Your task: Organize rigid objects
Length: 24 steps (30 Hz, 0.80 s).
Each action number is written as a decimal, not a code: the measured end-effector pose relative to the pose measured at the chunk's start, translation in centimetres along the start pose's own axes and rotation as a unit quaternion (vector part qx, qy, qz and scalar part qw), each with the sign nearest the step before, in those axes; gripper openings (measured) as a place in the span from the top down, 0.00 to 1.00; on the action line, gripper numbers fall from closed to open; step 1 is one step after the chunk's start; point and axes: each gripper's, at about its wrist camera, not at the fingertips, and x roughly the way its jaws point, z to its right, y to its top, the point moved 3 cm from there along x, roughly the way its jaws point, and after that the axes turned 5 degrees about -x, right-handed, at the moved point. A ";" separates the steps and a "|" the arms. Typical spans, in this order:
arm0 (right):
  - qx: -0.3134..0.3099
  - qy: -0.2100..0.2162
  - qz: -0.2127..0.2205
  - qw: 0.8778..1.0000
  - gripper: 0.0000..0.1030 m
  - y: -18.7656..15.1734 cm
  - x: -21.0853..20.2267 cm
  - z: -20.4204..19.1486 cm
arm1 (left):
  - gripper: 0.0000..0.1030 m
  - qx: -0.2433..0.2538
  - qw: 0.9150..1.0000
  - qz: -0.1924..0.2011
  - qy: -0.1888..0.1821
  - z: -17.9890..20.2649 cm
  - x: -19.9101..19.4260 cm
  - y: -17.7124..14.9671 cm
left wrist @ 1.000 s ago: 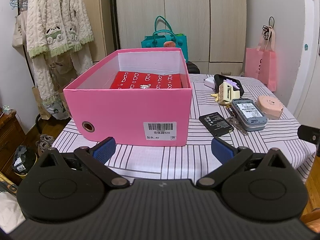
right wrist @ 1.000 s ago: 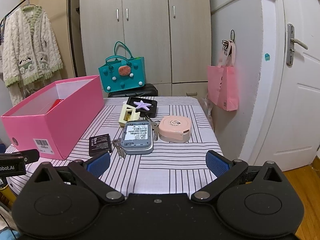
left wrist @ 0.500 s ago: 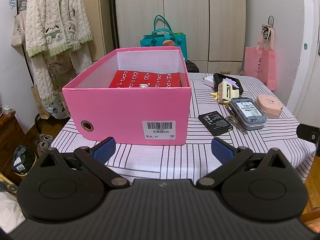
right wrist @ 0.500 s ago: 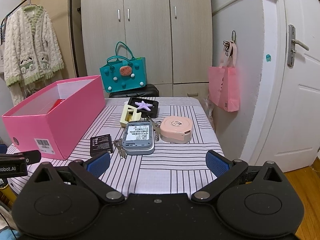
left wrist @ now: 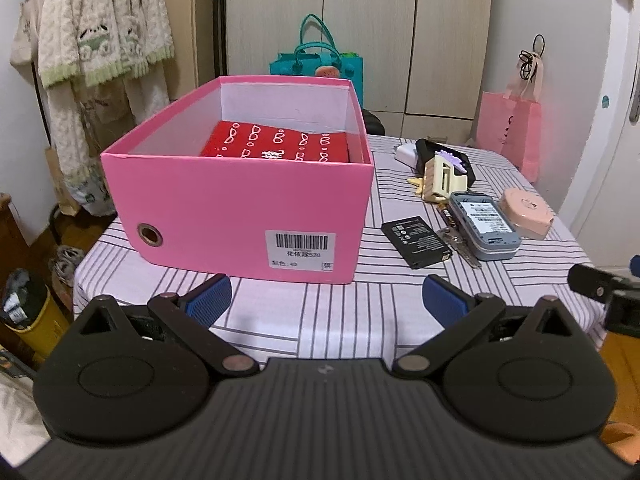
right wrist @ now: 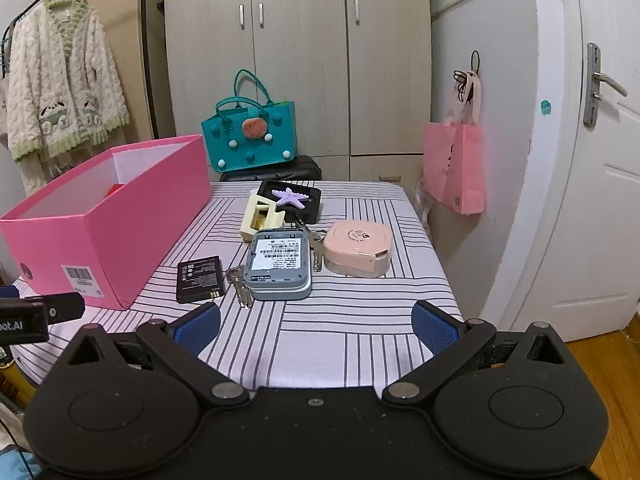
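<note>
Sitting loose on the desk (right wrist: 360,320) beside the pink box (left wrist: 240,216), battery (right wrist: 199,279), router (right wrist: 279,264) and keys (right wrist: 239,285) await packing; only a red packet (left wrist: 276,144) lies inside. Both fingers gape wide, empty.

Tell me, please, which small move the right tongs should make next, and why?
Probably move the right tongs forward toward the flat black battery. Both tongs stand open and hold nothing, the loose items lie on the striped tablecloth outside the pink cardboard box, and the battery looks the nearest.
</note>
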 end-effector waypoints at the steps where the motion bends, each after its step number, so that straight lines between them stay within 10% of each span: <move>1: 0.000 0.004 0.001 1.000 0.00 0.1 0.1 0.0 | 0.00 -0.002 1.000 0.000 -0.001 -0.2 0.0 0.1; 13: -0.022 0.088 0.026 0.996 0.01 0.8 3.3 0.6 | 0.00 0.040 0.997 0.058 0.006 -3.8 -1.9 4.3; 24: -0.061 0.159 -0.065 0.983 0.08 3.8 9.0 0.2 | 0.02 0.123 0.992 -0.018 0.018 -6.3 0.6 10.9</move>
